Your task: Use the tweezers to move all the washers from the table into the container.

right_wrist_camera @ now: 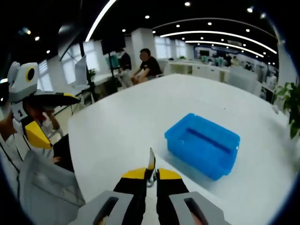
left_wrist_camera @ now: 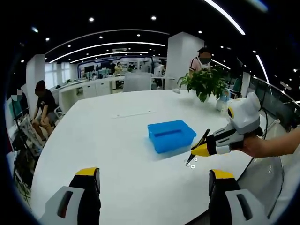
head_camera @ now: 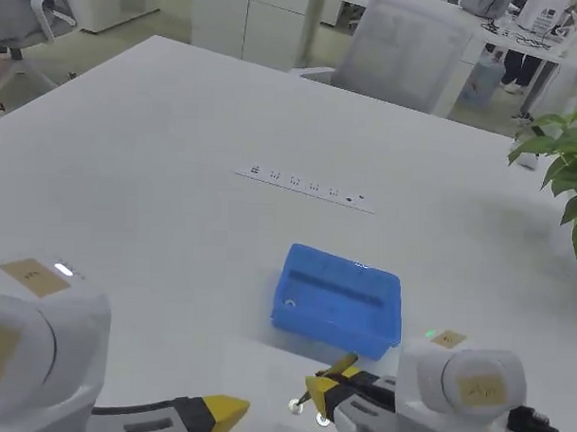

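Observation:
The blue container stands open on the white table; a small ring-like speck lies in its near left corner. Two small washers lie on the table just in front of it, also seen as washers in the left gripper view. My right gripper is shut on thin tweezers, whose tip hangs just at the washers. In the head view this right gripper comes in from the bottom right. My left gripper is held wide open with nothing between its jaws, to the left of the washers.
A recessed socket strip runs across the table beyond the container. A leafy plant overhangs the right edge and a grey chair stands at the far side. People sit and stand in the office behind.

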